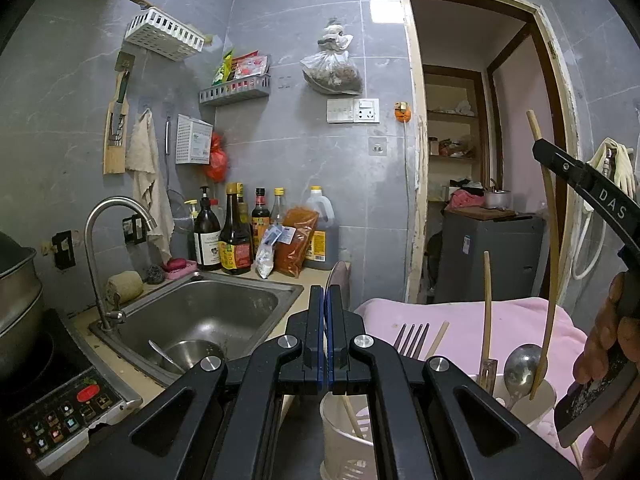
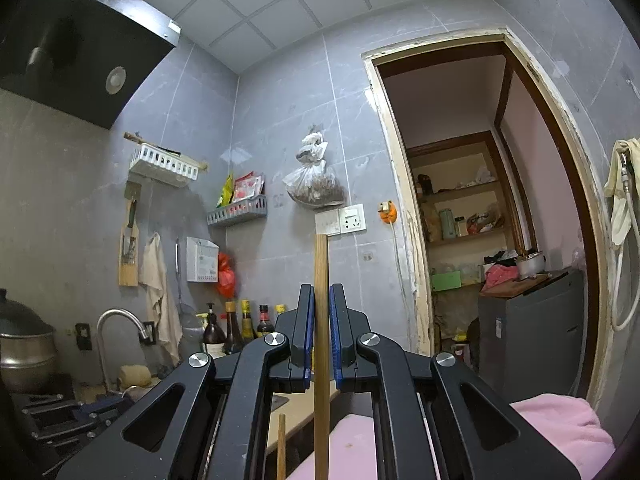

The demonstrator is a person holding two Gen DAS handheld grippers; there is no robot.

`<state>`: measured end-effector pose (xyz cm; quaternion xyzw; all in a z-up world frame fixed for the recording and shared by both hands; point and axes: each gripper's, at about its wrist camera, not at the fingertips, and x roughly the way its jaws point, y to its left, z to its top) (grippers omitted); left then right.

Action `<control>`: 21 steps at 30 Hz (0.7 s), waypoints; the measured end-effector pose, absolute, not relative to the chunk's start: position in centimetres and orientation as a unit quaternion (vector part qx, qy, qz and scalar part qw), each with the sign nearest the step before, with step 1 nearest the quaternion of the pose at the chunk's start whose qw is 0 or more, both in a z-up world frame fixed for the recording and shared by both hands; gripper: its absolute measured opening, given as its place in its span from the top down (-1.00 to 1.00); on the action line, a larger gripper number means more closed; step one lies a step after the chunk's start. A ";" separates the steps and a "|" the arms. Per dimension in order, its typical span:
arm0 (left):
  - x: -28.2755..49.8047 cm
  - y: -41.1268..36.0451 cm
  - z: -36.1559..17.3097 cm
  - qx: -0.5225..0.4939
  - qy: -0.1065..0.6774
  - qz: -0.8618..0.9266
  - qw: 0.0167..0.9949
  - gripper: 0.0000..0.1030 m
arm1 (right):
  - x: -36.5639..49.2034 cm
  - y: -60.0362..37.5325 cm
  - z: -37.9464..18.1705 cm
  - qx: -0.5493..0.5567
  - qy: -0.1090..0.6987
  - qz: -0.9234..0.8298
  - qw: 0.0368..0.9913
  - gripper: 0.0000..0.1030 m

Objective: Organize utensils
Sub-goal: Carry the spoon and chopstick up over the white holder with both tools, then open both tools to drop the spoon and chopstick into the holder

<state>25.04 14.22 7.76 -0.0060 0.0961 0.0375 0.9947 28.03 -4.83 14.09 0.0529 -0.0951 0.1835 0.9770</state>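
Grey tiled walls (image 1: pixel 280 32), steel sink (image 1: pixel 224 300), open doorway (image 1: pixel 480 120)

place: home kitchen | signs: sink (image 1: pixel 192 312), sauce bottles (image 1: pixel 236 236), probably range hood (image 2: pixel 80 52)

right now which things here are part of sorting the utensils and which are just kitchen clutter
Part of the job:
- chopstick in the right tongs
- white utensil holder
- fork
- spoon
- left tongs, shut, empty

Just lying about:
- sauce bottles
- sink
- hanging towel
- wall baskets
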 end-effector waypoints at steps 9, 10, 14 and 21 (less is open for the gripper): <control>25.3 14.0 7.5 0.006 0.129 -0.003 0.992 1.00 | 26.7 -4.8 12.6 0.026 -0.075 0.197 0.977 0.89; 25.3 14.0 7.4 0.003 0.134 -0.013 0.991 1.00 | 26.4 -4.8 12.2 0.023 -0.073 0.198 0.977 0.89; 25.7 14.3 6.7 -0.025 0.162 -0.053 0.985 0.94 | 25.7 -4.7 10.9 0.012 -0.054 0.203 0.978 0.88; 25.8 15.1 6.0 -0.078 0.168 -0.104 0.977 0.20 | 25.2 -5.2 9.4 0.013 -0.022 0.214 0.977 0.79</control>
